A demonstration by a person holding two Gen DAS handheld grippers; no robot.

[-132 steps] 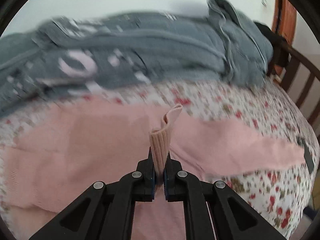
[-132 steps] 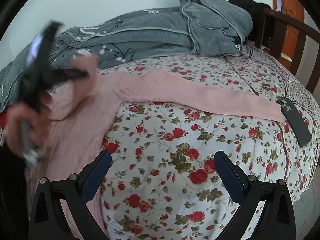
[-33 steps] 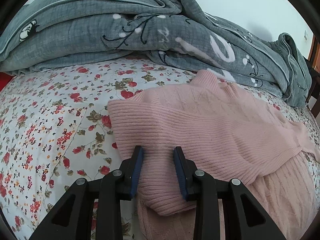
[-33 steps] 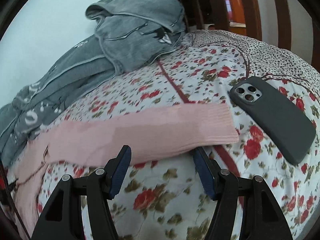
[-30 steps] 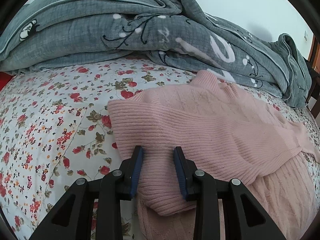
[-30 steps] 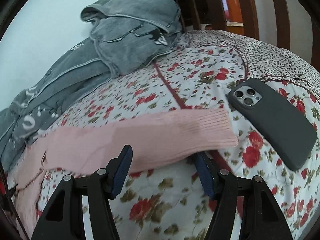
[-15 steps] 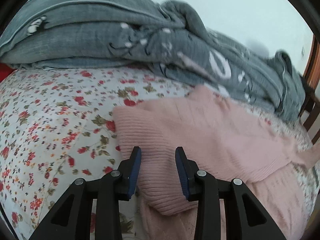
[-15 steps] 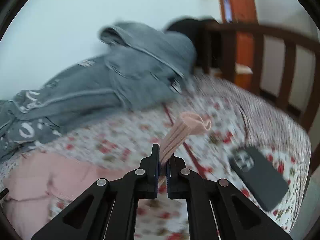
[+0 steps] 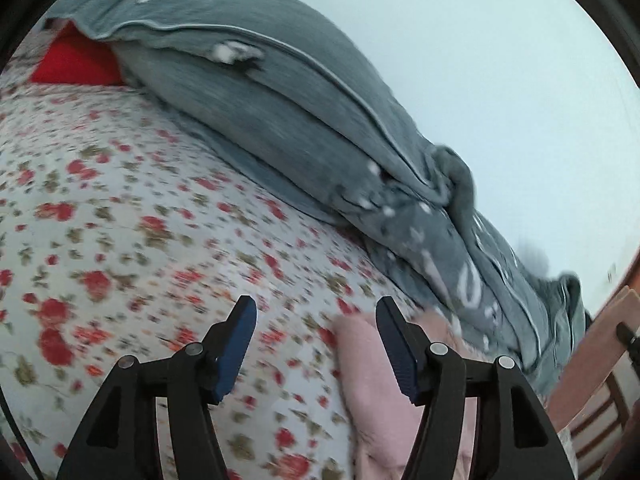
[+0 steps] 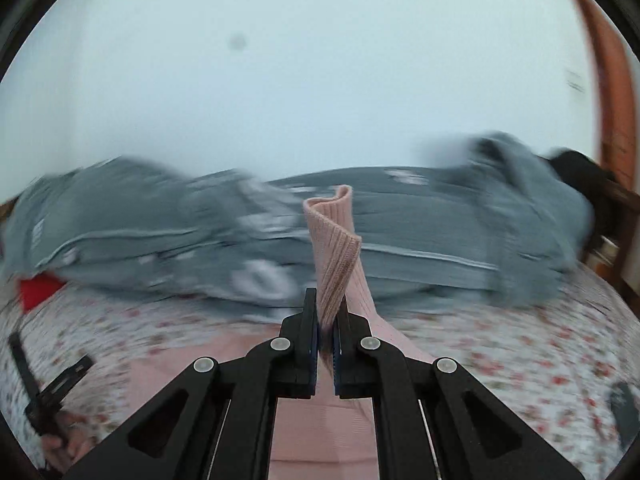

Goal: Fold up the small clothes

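Note:
A pink ribbed sweater (image 10: pixel 320 420) lies on the floral bed. My right gripper (image 10: pixel 326 320) is shut on the sweater's sleeve cuff (image 10: pixel 334 236), which stands up between the fingers above the sweater body. My left gripper (image 9: pixel 316 340) is open and empty over the floral sheet (image 9: pixel 120 240); the folded edge of the sweater (image 9: pixel 368 368) lies just inside its right finger. The left gripper also shows at the lower left of the right wrist view (image 10: pixel 44 392), held in a hand.
A grey quilt (image 9: pixel 300 120) is heaped along the back of the bed against the pale wall. A red pillow (image 9: pixel 72 60) lies at the far left. A wooden bed frame (image 9: pixel 612 360) is at the right. A dark phone (image 10: pixel 624 412) lies on the sheet at the right.
My right gripper closed on the sleeve cuff and has lifted it up and over toward the sweater body. My left gripper has opened wider and swung left, off the sweater.

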